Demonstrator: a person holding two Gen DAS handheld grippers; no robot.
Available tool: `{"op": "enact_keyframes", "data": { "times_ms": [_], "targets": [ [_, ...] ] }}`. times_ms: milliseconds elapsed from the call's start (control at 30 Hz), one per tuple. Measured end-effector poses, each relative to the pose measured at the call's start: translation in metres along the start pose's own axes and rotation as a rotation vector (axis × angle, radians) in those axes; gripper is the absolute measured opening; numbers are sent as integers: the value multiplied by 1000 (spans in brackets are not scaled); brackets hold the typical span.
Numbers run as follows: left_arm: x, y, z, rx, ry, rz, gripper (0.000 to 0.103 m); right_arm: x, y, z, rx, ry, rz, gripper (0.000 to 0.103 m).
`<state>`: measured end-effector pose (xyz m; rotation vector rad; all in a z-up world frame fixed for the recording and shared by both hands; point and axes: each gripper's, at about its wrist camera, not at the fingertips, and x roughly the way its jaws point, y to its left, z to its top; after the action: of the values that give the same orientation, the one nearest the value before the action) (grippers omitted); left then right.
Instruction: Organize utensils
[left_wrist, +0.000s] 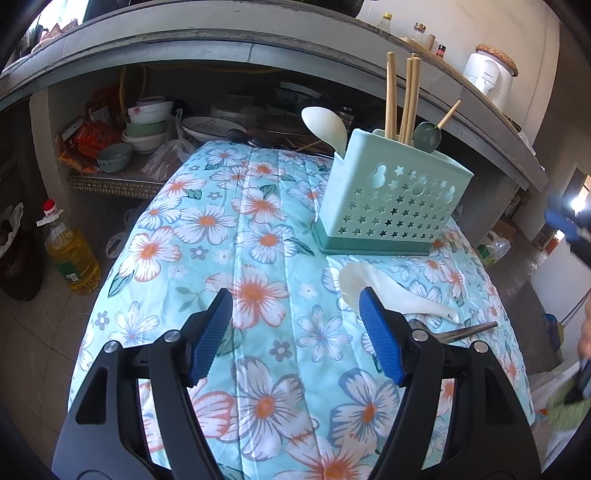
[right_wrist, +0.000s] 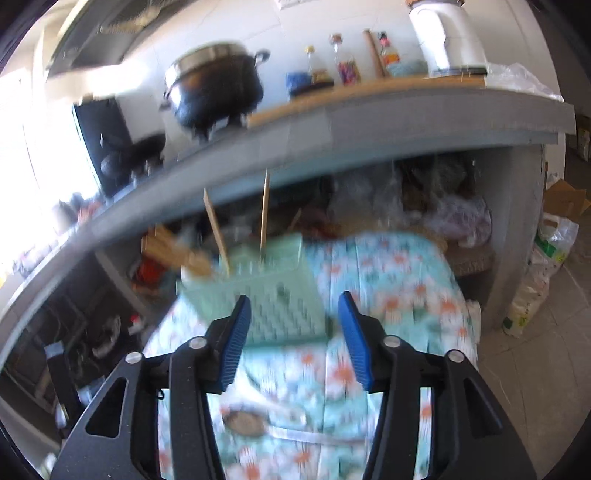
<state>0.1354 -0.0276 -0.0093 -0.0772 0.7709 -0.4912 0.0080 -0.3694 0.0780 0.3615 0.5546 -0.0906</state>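
Desk (left_wrist: 258, 229), covered with a light-blue floral cloth; contents taken left to right.

Left gripper (left_wrist: 295, 328): above the near part of the desk, blue-padded fingers (left_wrist: 210, 332) spread apart, released, nothing between them but cloth.

Utensil holder (left_wrist: 388, 199): mint-green plastic, star cut-outs in its wall, stood upright on a darker green base toward the far right corner of the desk. It held wooden chopsticks (left_wrist: 400, 99) upright, a pale spoon (left_wrist: 325, 123) bowl-up at its left end, and a green spoon (left_wrist: 427, 136) with a wooden handle at its right end.

White spoon (left_wrist: 376, 284): lay flat on the cloth just in front of the holder, toward the right edge, its bowl partly hidden behind the left gripper's right finger.

Metal utensil (left_wrist: 465, 330): lay near the right edge, just nearer than the white spoon; only its handle showed.

Right gripper (right_wrist: 293, 332): its view was blurred. Fingers (right_wrist: 236, 343) stood apart, released, nothing pinched; the holder (right_wrist: 273, 295) lay beyond them. A spoon (right_wrist: 247, 422) with a dark bowl lay on the cloth below the fingers.
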Motion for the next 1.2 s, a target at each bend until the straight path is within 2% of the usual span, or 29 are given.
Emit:
{"op": "enact_keyframes", "data": {
  "times_ms": [100, 267, 367, 567, 667, 800, 867, 1033, 1200],
  "targets": [
    [-1, -4, -1, 10, 4, 0, 68, 7, 6, -39, -28, 104, -16, 60],
    [3, -11, -5, 28, 25, -2, 68, 25, 4, -104, -6, 287, -50, 60],
    [6, -16, -8, 43, 39, -7, 68, 28, 5, -127, -22, 341, -82, 60],
    [13, -37, -13, 65, 68, -56, 68, 27, 0, -138, -46, 344, -126, 60],
    [15, -48, -14, 72, 81, -91, 68, 24, -9, -134, -9, 326, -108, 60],
    [19, -60, -16, 73, 98, -138, 68, 33, -23, -138, 63, 351, -71, 60],
    [21, -64, -17, 69, 111, -172, 65, 35, -28, -142, 100, 361, -59, 60],
    [36, -69, -19, 28, 172, -269, 48, 35, -44, -147, 195, 358, 1, 60],
    [60, -73, -24, -37, 254, -354, 35, 35, -48, -149, 219, 354, 26, 60]
  ]
}}
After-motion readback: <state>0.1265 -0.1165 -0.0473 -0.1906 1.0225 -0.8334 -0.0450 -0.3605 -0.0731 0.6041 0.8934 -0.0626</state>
